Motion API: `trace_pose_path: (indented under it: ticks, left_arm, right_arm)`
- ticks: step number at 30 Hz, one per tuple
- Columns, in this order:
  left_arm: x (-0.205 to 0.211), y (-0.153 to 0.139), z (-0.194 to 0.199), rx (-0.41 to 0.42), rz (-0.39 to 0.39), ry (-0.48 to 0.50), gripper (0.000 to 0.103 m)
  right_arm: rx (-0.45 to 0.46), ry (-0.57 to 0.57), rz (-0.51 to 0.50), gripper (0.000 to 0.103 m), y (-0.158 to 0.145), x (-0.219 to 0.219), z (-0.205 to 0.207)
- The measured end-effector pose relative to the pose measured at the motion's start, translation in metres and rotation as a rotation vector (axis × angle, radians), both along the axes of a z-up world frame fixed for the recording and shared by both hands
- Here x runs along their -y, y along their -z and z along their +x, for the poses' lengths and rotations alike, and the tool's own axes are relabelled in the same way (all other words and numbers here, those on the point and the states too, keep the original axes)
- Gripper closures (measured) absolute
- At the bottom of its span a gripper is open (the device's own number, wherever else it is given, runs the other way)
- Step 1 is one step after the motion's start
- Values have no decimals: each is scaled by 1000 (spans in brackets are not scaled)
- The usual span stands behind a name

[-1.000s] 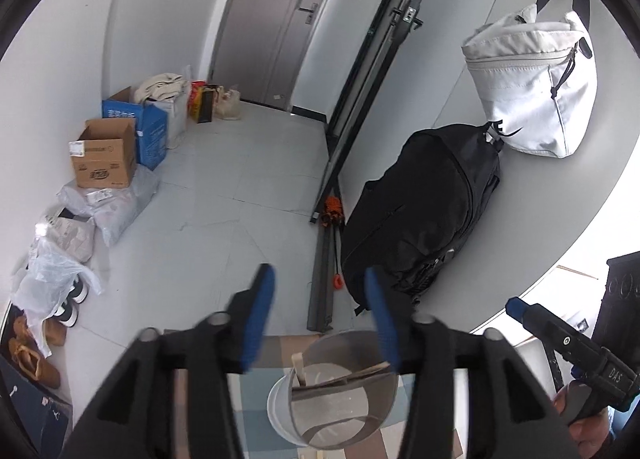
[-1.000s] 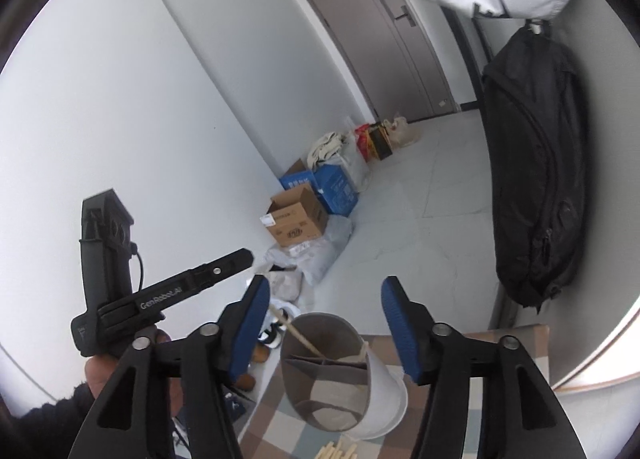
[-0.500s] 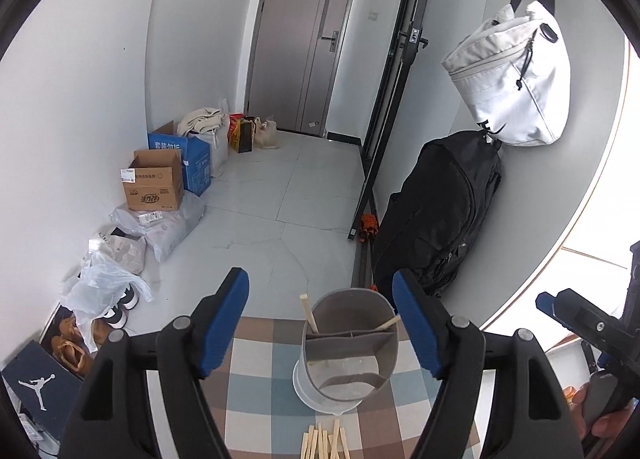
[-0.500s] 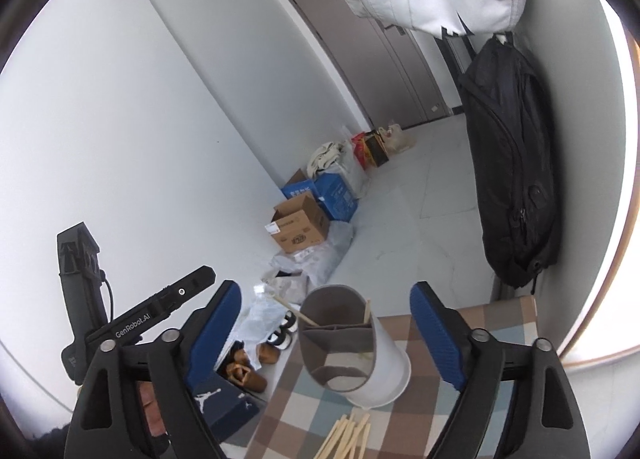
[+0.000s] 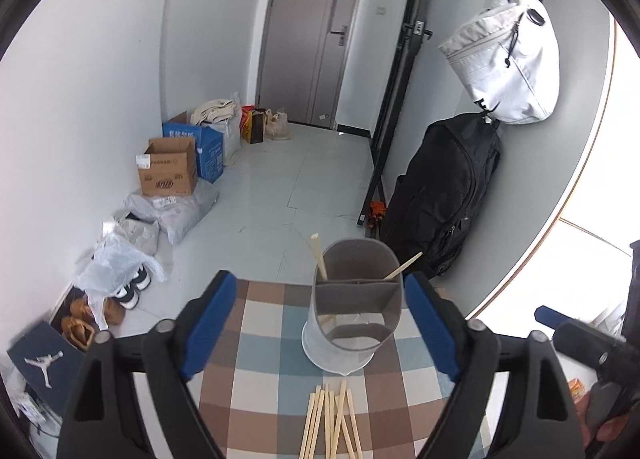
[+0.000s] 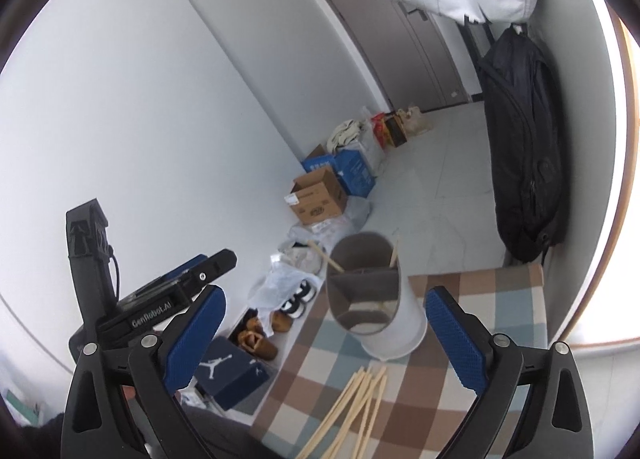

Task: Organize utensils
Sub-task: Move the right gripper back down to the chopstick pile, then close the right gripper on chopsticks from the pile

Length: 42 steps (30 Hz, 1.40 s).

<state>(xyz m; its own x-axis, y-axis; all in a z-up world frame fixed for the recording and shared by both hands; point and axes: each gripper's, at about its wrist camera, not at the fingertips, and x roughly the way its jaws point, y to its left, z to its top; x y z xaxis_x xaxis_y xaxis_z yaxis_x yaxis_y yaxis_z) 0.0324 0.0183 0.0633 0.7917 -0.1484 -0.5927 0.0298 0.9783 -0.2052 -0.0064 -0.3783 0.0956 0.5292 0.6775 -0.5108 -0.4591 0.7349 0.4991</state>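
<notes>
A grey divided utensil holder [image 5: 354, 305] stands on the checked tablecloth [image 5: 260, 343], with two wooden chopsticks [image 5: 319, 257] leaning in its far compartment. Several loose chopsticks [image 5: 332, 421] lie on the cloth in front of it. My left gripper [image 5: 320, 323] is open and empty, its jaws wide on either side of the holder, above the cloth. In the right wrist view the holder [image 6: 370, 299] and the loose chopsticks [image 6: 356, 399] show between the wide jaws of my right gripper [image 6: 324, 335], open and empty. The left gripper's body [image 6: 160, 299] appears at the left there.
The table's far edge drops to a tiled floor. Shoes [image 5: 132, 289], bags and cardboard boxes [image 5: 168, 173] line the left wall. A black backpack [image 5: 440, 195] and a white bag [image 5: 508, 63] hang on the right wall. The right gripper's body [image 5: 580, 339] shows at the right.
Both grippers have opened wide and pulled back and up from the holder. The loose chopsticks on the cloth have come into view.
</notes>
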Motion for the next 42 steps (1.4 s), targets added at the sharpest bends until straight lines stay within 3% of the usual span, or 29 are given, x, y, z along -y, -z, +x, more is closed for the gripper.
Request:
trace_pose_path:
  ticks: [6,14,19,28,33,37,42]
  left_arm:
    - [-9,38,-6,-45,21,-34,18]
    - [-39,88,0,-157,-9,-104,18]
    - [-54,105,7,-232,-30,-116,18]
    - [-73,115,8,-319,-107,-167,18]
    - [-82,120,12,-358,-162,-195,18]
    - [-81,120,11,-359,-166,-208,18]
    - [-81,123,13,-372,-136,-215,18]
  right_arm:
    - [-133,-34,-72,4,56,-11,-3]
    - [-329,-71,-195,44,133,-46,10]
    - [-419,-75,-245,49,174,-73,28]
    - [-444,22,-398,79,219,-108,55]
    - [-440,82,-386,80,224,-113,50]
    - [-404,95,-441,81,223,-124,49]
    - [-358,127,-531,93,221,-132,45]
